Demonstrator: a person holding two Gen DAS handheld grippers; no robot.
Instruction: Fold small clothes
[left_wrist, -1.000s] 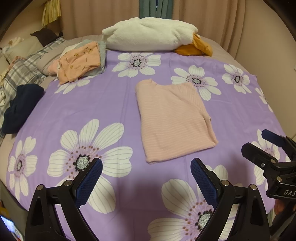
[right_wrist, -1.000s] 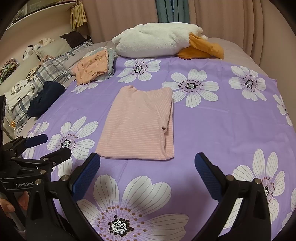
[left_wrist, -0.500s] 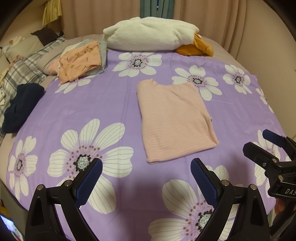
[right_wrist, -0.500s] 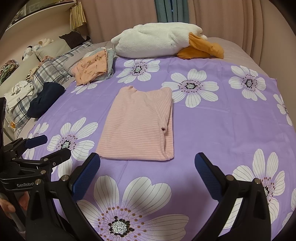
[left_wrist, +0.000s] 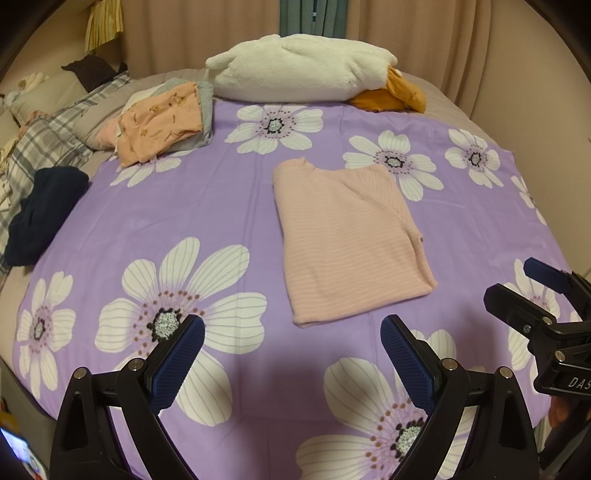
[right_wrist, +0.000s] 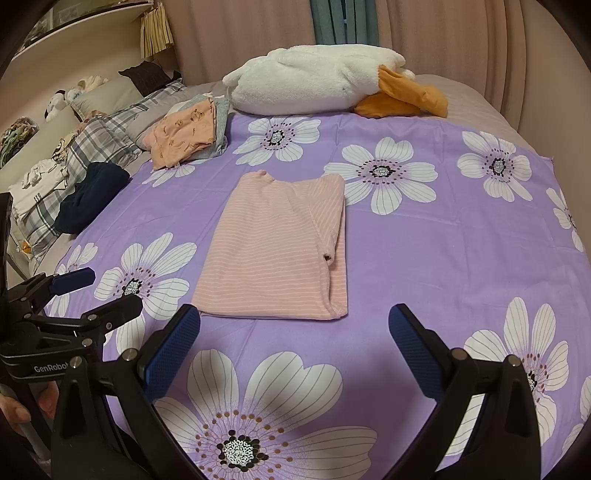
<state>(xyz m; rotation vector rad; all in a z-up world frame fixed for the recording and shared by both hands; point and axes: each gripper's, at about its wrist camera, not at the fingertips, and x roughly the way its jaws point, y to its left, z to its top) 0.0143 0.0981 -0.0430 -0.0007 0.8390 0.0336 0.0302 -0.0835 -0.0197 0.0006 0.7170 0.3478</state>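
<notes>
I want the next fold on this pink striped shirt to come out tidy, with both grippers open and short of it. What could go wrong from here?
1. The pink shirt lies in layers, a sleeve tucked on its right side. Jaws pinching only the top layer could undo that fold.
2. The purple floral sheet lies directly beneath; the left gripper or right gripper might snag it along with the hem.

The shirt is matt ribbed cloth; the sheet is smooth cloth; the plush is fluffy.
</notes>
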